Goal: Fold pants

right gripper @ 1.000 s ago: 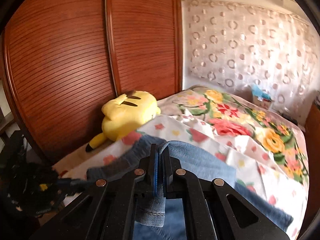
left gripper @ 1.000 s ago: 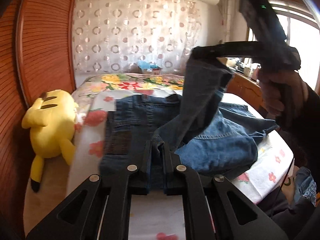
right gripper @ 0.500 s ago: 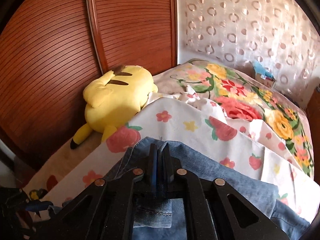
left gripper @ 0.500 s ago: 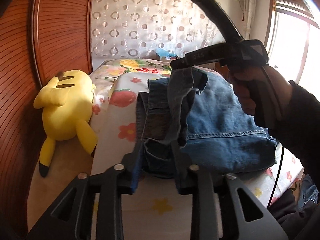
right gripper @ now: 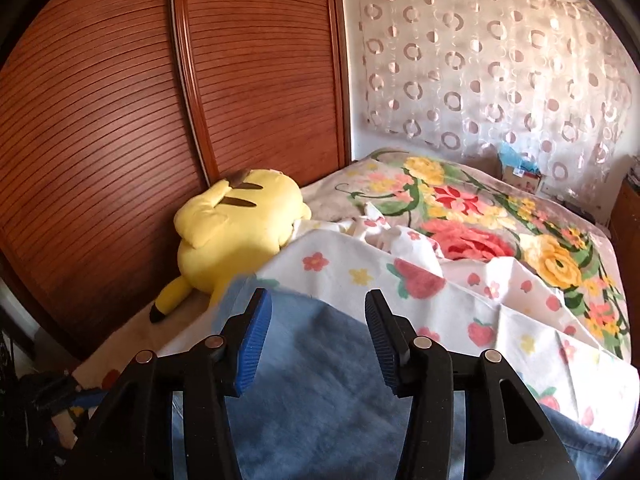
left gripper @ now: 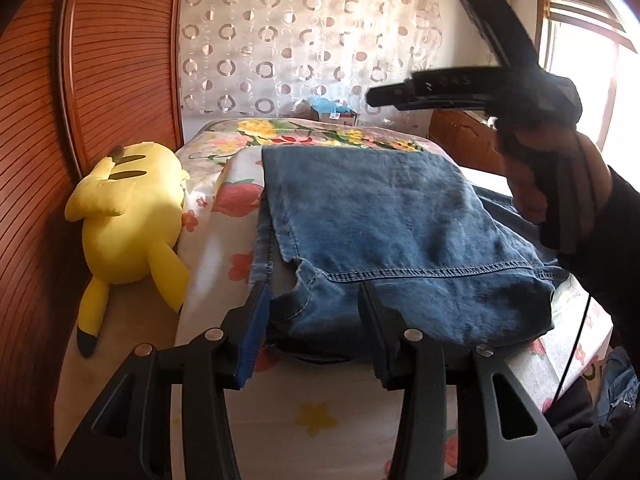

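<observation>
Now, left wrist view: left hand-held gripper [left gripper: 312, 312] released, jaws just opened, folded pants [left gripper: 392, 232] lying on the bed [left gripper: 320, 412], near hem between the fingers, untouched. Plush toy [left gripper: 128, 208] off to its left.

Right wrist view: right hand-held gripper [right gripper: 318, 336] released, jaws just opened, hovering over the pants [right gripper: 320, 392].

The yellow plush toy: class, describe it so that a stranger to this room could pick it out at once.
Start at the tall reddish-brown slatted wardrobe doors and look down to the edge of the bed beside them. There the yellow plush toy lies against the doors, next to the strawberry-print sheet. It is the only plain bright yellow soft shape, with dark-tipped ears and feet.
</observation>
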### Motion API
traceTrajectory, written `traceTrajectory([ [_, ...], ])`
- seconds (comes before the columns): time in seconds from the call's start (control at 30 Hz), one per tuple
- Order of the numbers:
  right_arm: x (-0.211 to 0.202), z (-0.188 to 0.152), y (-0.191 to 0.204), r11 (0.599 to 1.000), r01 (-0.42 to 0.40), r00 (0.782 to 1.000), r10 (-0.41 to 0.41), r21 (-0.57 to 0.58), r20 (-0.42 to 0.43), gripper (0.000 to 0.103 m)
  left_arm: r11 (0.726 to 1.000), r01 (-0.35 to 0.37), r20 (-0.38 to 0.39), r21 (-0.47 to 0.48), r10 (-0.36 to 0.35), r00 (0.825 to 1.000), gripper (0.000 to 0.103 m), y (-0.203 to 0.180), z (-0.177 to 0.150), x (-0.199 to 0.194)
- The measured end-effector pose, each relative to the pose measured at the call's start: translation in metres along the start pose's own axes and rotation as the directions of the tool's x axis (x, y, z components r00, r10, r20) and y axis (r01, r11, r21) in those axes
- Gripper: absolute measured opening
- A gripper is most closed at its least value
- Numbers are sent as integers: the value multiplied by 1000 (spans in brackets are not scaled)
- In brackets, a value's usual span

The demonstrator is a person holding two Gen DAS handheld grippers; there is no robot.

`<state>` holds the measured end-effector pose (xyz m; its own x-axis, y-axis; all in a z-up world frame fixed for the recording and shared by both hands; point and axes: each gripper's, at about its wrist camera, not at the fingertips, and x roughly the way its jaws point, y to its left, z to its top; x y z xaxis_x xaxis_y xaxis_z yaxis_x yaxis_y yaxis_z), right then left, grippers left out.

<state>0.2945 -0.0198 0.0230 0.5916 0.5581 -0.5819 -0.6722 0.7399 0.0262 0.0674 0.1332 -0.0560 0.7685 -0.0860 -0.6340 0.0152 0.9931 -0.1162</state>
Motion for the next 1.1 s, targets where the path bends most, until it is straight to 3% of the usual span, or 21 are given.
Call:
traceTrajectory([
  [0.03, -3, -5, -2, 1000, 7, 1000, -7, -4, -3, 51, 1000, 2, 0, 2, -2, 1000, 47, 0, 0, 1],
  [0.1, -12, -14, -6, 1000, 24, 1000, -24, -3, -10, 51, 1000, 7, 1, 0, -7, 1000, 62, -1, 1, 2],
  [0.13, -18, -21, -9, 1000, 26, 1000, -26, 1, -10, 51, 1000, 13, 5, -4, -13, 1000, 76, -1, 1, 1],
  [0.17, -24, -28, -12, 1000, 28, 1000, -28, 7, -12, 51, 1000, 21, 9, -9, -21, 1000, 79, -2, 1, 1],
  [0.57, -108, -99, -40, 994, 89, 996, -89, 67, -14, 51, 999, 22, 15, 36, -22, 1000, 79, -32, 9, 7],
  [0.87, -161, -135, -48, 987, 124, 992, -124, 99, 0, 51, 995, 58, 4, 77, -59, 998, 79, -62, 14, 13],
  [1.1, -203, -163, -61, 970, 200, 979, -204, 138, 12, 56, 989, 107, -22, 99, -105, 994, 79, -89, 14, 27],
])
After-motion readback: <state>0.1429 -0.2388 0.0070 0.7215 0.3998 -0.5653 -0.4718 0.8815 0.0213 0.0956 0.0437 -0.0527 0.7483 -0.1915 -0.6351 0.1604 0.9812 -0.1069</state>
